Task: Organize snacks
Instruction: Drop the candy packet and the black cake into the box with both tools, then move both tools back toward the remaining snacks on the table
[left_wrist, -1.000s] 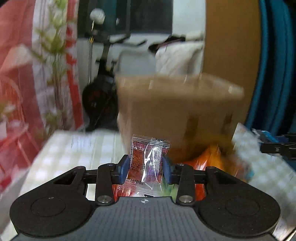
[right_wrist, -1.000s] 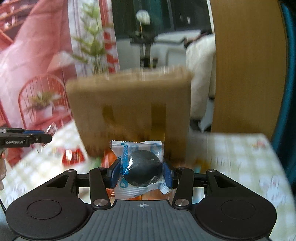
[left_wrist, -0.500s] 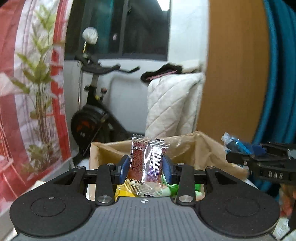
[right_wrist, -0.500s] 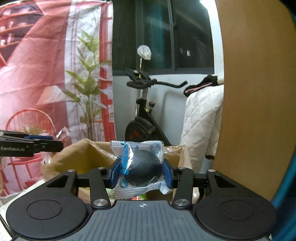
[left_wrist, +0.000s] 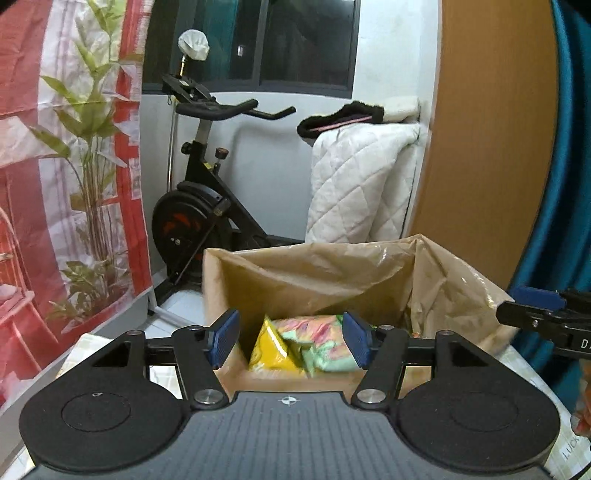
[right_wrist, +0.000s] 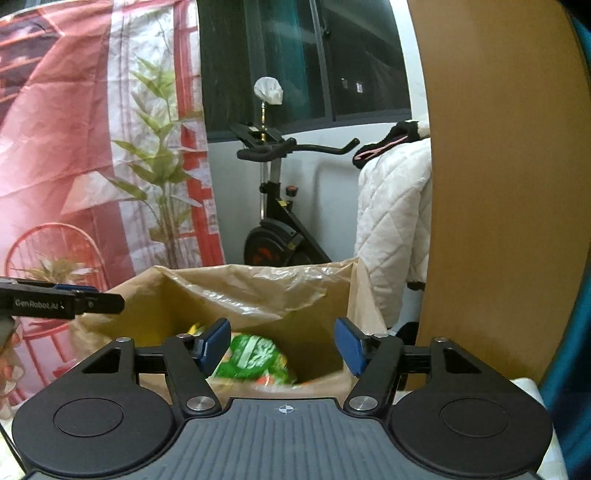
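A cardboard box (left_wrist: 458, 280) lined with tan plastic stands before both grippers, its top open. Inside lie a yellow packet (left_wrist: 269, 349) and a green and pink packet (left_wrist: 321, 343); the right wrist view shows a green packet (right_wrist: 255, 358) in the box (right_wrist: 236, 291). My left gripper (left_wrist: 290, 341) hovers over the box's near rim, jaws opening, nothing between the blue pads. My right gripper (right_wrist: 282, 345) hangs over the same box, jaws opening and empty too. Each gripper's fingers (left_wrist: 535, 314) (right_wrist: 62, 301) reach into the other's view from the side.
The box rests on a checked tablecloth (left_wrist: 524, 365). Behind stand an exercise bike (left_wrist: 207, 206), a white quilt (left_wrist: 362, 184), a wooden panel (left_wrist: 491, 147), a blue curtain (left_wrist: 569, 221) and a red and white printed cloth (left_wrist: 55, 166).
Both grippers rose over the box and stopped. The left let go of the clear red-print packet and the right let go of the dark round snack; both jaws now stand apart and empty.
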